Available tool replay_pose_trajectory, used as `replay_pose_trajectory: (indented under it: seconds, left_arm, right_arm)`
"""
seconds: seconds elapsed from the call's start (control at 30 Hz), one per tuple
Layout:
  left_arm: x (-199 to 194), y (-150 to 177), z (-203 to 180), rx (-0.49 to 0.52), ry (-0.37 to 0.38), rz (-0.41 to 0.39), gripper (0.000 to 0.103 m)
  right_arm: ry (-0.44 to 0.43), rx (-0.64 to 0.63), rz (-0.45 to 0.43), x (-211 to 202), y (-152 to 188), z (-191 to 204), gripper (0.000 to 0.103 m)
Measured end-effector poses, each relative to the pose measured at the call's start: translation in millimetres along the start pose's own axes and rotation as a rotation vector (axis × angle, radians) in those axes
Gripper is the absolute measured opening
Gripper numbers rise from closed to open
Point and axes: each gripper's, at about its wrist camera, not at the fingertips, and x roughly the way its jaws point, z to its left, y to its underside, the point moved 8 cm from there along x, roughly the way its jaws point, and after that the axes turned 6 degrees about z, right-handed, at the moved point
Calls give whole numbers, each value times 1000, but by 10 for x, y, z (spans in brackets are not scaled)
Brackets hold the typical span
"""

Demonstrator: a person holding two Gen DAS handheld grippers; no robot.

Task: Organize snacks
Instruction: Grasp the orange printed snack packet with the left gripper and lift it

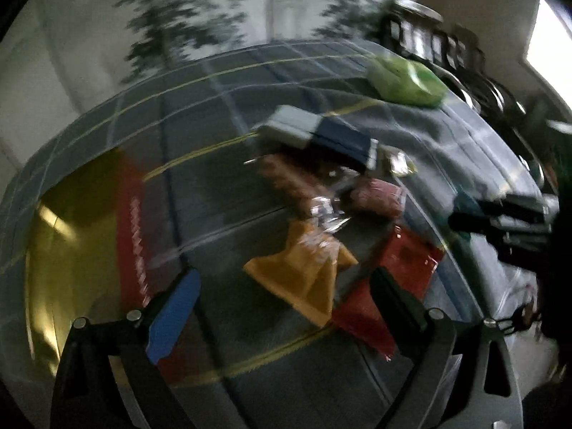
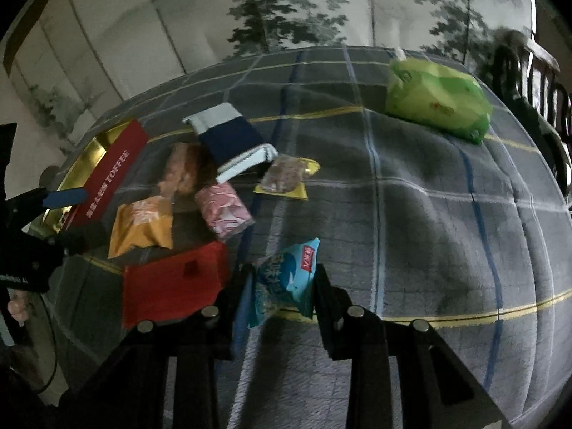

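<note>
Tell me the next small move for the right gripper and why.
Probably carry the blue snack packet left toward the red toffee box. The right gripper has its jaws closed on the packet, which looks lifted off the checked tablecloth, and the box's gold interior appears open. The left gripper is open, holding nothing.

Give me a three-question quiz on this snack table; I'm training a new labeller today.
1. True or false: the right gripper is shut on the blue snack packet.
2. What colour is the big bag at the table's far side?
3. The left gripper is: A) open and holding nothing, B) shut on the orange packet.

Key: 1 true; 2 green; 3 A.
</note>
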Motion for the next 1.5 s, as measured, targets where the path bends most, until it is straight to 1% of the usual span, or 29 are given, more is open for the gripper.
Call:
replay_pose_trajectory:
  seconds: [0.07, 0.13, 0.17, 0.23, 0.4, 0.43, 0.5, 0.53, 0.57, 0.6, 0.63, 0.7, 0.73, 0.83, 1.07, 1.27, 1.37, 1.5]
  left_arm:
    - [60, -48, -98, 75, 5, 7, 94]
    - [119, -84, -159, 119, 10, 14, 94]
    - [177, -110, -171, 133, -5, 24, 94]
    - [248, -134, -187, 145, -10, 38, 94]
    - [419, -149, -136, 114, -32, 68, 94]
    - [441, -134, -129, 110, -39, 71, 91]
    - [462, -110, -109, 108, -58, 77, 81]
    - [469, -95, -106, 106, -60, 80, 72]
    - [476, -78, -98, 97, -58, 84, 67]
    - [482, -69, -97, 88, -58, 89, 57]
    - [485, -57, -95, 83, -58, 93, 50]
    - [480, -41, -95, 78, -60, 90, 47]
    - [473, -37, -108, 80, -55, 85, 44]
    - [433, -28, -104, 70, -56, 67, 38]
    - [349, 5, -35, 17, -43, 60, 36]
    - [207, 0, 16, -10, -39, 33, 36]
    - [112, -17, 44, -25, -31, 15, 36]
    - [1, -49, 129, -60, -38, -7, 36]
  right_arm:
    - [-2, 16, -4, 5, 9, -48, 32]
    - [-5, 28, -3, 19, 12, -76, 32]
    - [-4, 29, -4, 25, 8, -82, 32]
    - [-2, 31, -8, 23, 3, -97, 32]
    - [10, 22, -16, 35, -32, -100, 32]
    - [14, 19, -18, 43, -46, -99, 32]
    - [14, 20, -24, 45, -62, -105, 32]
    - [14, 22, -30, 48, -80, -109, 32]
    - [14, 26, -34, 55, -97, -114, 32]
    - [15, 31, -40, 64, -120, -122, 32]
    - [16, 35, -46, 68, -138, -135, 32]
    - [22, 41, -59, 85, -175, -156, 32]
    - [29, 42, -66, 89, -188, -171, 32]
    - [41, 47, -84, 117, -242, -193, 32]
    - [84, 60, -129, 181, -319, -240, 32]
    - [77, 105, -127, 282, -312, -351, 32]
    - [89, 97, -129, 294, -316, -358, 32]
    - [97, 89, -144, 299, -312, -351, 32]
